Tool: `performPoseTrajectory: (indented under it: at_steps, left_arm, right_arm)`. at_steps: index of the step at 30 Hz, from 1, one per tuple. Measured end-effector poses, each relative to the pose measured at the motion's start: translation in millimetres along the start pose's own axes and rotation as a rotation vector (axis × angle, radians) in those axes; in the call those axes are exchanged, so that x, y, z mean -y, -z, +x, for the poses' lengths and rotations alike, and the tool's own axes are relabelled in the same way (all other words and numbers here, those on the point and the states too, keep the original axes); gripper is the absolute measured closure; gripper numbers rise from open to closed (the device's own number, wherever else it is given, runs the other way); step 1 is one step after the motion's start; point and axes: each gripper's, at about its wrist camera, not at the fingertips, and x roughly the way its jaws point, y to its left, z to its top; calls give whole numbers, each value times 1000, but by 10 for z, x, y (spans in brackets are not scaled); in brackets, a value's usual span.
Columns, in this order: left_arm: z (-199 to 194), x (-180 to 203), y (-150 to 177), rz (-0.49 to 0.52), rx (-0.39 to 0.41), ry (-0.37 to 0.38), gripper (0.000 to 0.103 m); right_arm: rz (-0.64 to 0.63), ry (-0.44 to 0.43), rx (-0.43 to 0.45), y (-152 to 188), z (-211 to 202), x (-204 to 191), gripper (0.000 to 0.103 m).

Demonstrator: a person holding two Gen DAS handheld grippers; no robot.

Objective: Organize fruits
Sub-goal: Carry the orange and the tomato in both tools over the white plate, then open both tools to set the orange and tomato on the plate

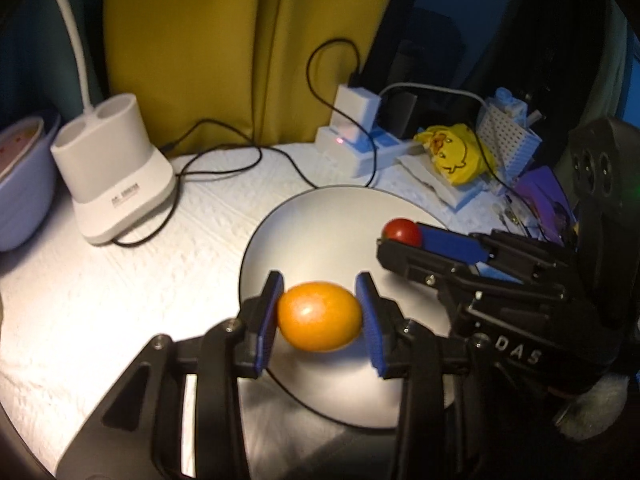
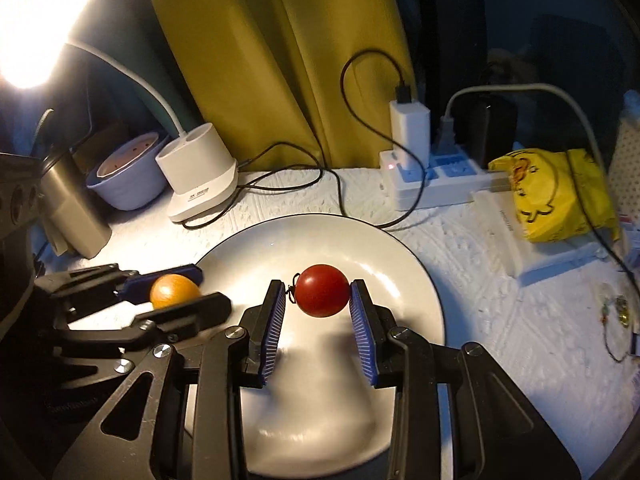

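Observation:
My left gripper (image 1: 319,316) is shut on an orange fruit (image 1: 319,316) and holds it just above the near left part of a round white plate (image 1: 320,224). My right gripper (image 2: 318,294) is shut on a red cherry tomato (image 2: 323,290) and holds it over the middle of the same plate (image 2: 384,248). In the left wrist view the right gripper (image 1: 394,240) comes in from the right with the tomato (image 1: 402,231) at its tips. In the right wrist view the left gripper (image 2: 176,286) comes in from the left with the orange fruit (image 2: 175,290).
A white lamp base (image 1: 116,172) and a lilac bowl (image 1: 20,184) stand at the back left. A power strip with chargers (image 2: 424,176), black cables (image 1: 224,160) and a yellow duck bag (image 2: 552,196) lie at the back right. A yellow curtain (image 1: 248,40) hangs behind.

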Motion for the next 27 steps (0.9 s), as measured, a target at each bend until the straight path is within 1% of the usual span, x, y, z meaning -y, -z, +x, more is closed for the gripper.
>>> performPoseTrajectory:
  at_steps: [4,11,13,14,16,21,27]
  left_arm:
    - [76,-82,-17,-34,-19,10,64]
    - [10,-110,-14,-45,14,2,63]
    - [-58,-118,-18,-48,33,-5,63]
    - [-103,-118,-17,-49,44,-9,62]
    - [-181,-114,-28,-49,62,-13,62]
    - [-397,-71,-19,-38,105,-25,62]
    - [-662,4,52,-36,138,-22,61]
  right_arm:
    - [-1,1,-11,-43,120,-3,68]
    - [21,-12,-19,-63,203,15,67]
    - [24,-6,-15,-66,190,18,64]
    - [28,-3,-13,-71,178,24,61]
    - [37,4,2,-82,122,36,53]
    - [50,15,31,-92,-71,32,52]
    - [30,32,65,-88,-332,-77,52]
